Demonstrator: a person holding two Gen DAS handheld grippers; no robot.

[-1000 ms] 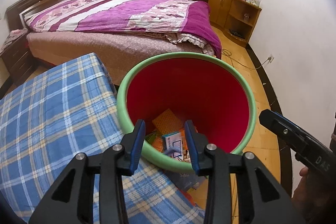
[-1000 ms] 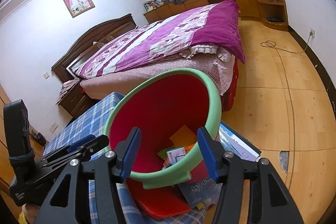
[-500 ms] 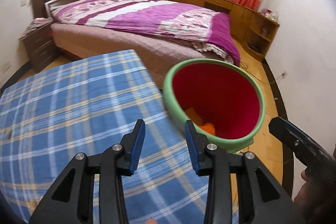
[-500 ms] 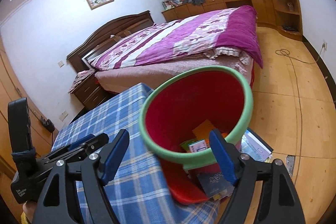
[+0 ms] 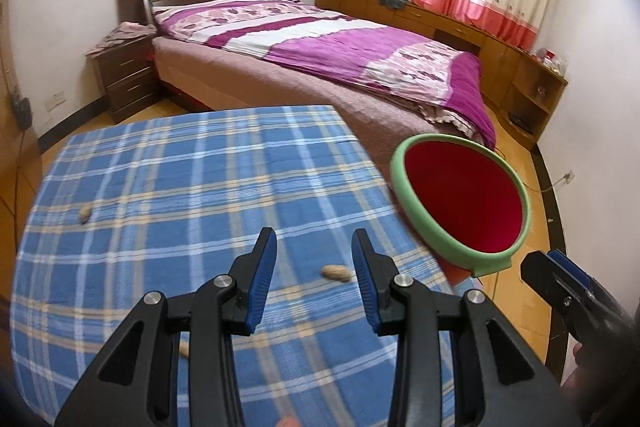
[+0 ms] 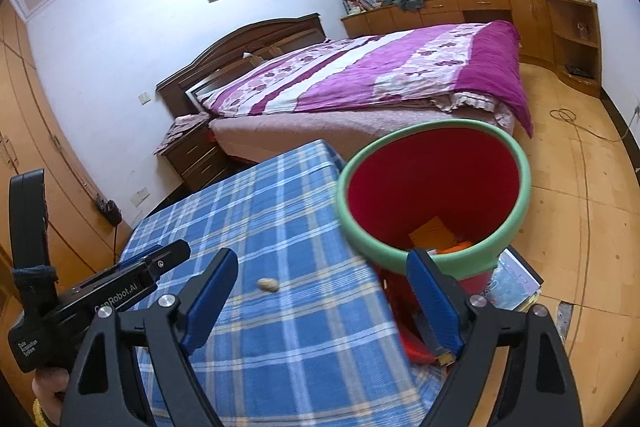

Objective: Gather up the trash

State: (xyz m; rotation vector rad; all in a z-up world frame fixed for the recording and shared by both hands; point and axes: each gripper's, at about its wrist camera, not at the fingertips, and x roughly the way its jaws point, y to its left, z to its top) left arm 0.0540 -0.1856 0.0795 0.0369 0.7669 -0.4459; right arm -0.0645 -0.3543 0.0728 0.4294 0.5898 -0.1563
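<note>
The left claw (image 5: pixel 314 267) is held narrowly parted and empty above the blue plaid desk (image 5: pixel 168 187). A peanut shell (image 5: pixel 336 273) lies on the cloth just ahead, between the finger lines and nearer the right one. A second shell (image 5: pixel 84 214) is seen far ahead to the left. The right claw (image 6: pixel 322 291) is spread wide and empty, with the same nearby shell (image 6: pixel 267 284) between its fingers. The green-rimmed red bin (image 6: pixel 436 195) stands ahead to the right, beside the desk edge, with orange scraps (image 6: pixel 434 233) inside.
</note>
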